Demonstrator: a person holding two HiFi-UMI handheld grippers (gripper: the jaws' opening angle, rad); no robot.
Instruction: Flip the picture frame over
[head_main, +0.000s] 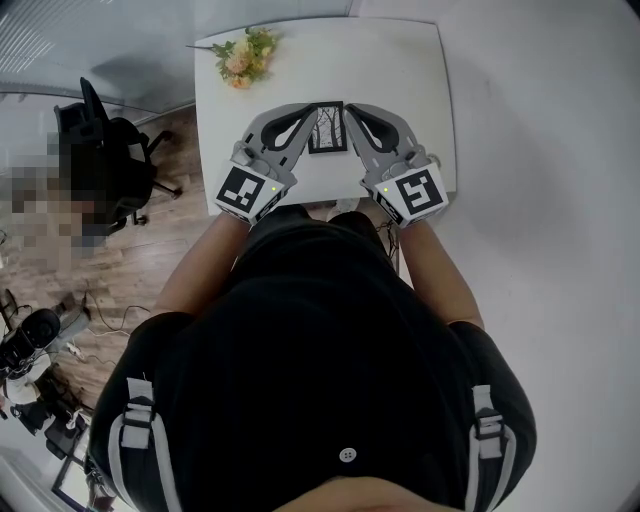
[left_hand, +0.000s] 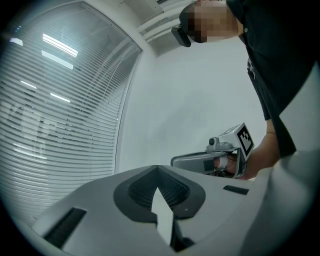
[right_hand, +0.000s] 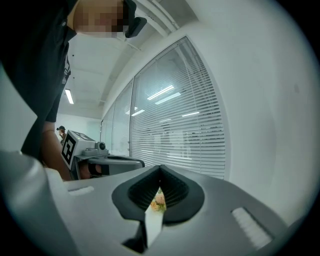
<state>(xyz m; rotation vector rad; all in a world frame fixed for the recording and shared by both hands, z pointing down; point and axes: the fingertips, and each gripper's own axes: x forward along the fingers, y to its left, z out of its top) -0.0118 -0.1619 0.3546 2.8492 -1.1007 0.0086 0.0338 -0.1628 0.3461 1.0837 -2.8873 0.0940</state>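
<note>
white rectangular tabletop (head_main: 400, 80) bears both grey claws. the left gripper (head_main: 313, 112) and right gripper (head_main: 351, 110) are closed on nothing, tips just beside the small black picture frame (head_main: 327, 128), which lies flat, picture side up. that fits either side of a flip, so i'd keep the tips level and off the glass. only the head view shows the frame. the right gripper view glimpses the peach flowers (right_hand: 159, 200).

White table (head_main: 400, 70) (frame (head_main: 327, 127), flowers (head_main: 243, 55))
</note>
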